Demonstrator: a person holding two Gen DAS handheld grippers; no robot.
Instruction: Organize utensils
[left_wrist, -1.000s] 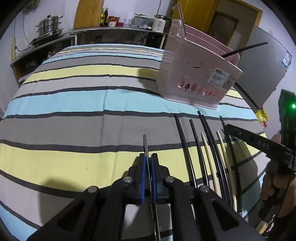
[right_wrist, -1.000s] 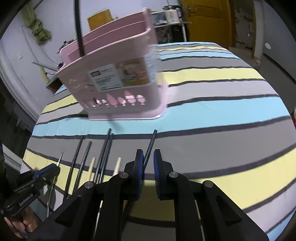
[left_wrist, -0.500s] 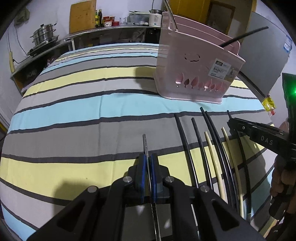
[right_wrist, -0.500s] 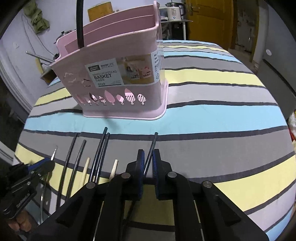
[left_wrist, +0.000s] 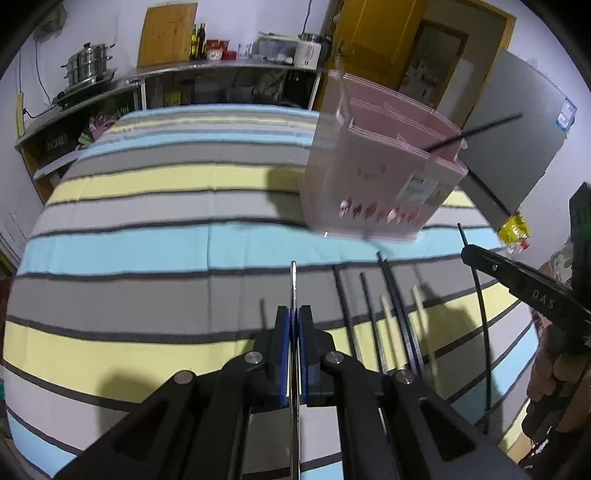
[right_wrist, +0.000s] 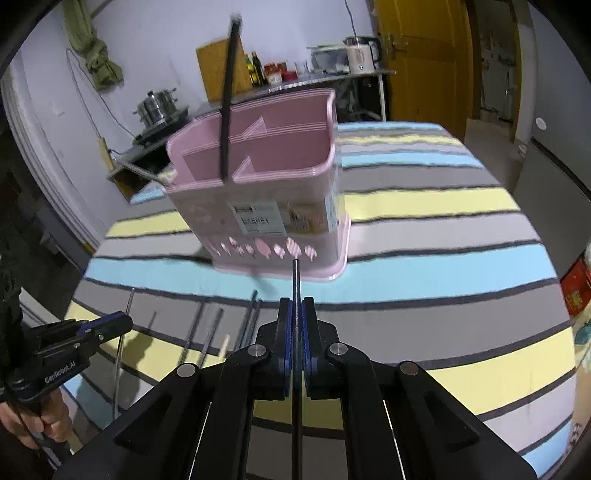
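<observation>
In the left wrist view my left gripper (left_wrist: 294, 314) is shut on a thin metal chopstick (left_wrist: 293, 280), held above the striped cloth. In the right wrist view my right gripper (right_wrist: 295, 302) is shut on a black chopstick (right_wrist: 295, 277) that points at the pink basket (right_wrist: 266, 206). One black chopstick (right_wrist: 227, 110) stands in the basket. Several more chopsticks (right_wrist: 207, 332) lie in a row on the cloth between the two grippers. Each gripper shows in the other's view: the right gripper (left_wrist: 466, 253), the left gripper (right_wrist: 125, 320).
The striped tablecloth (left_wrist: 147, 240) covers a round table. Behind it runs a counter (left_wrist: 207, 68) with steel pots, bottles and a kettle. A grey fridge (left_wrist: 517, 147) stands to the right, beside a yellow door (right_wrist: 424, 55). A hand (right_wrist: 40, 424) grips the left tool's handle.
Both grippers have risen, lifting their chopsticks off the cloth. The right jaws closed fully on the black chopstick. The basket looks lower and further off in both views.
</observation>
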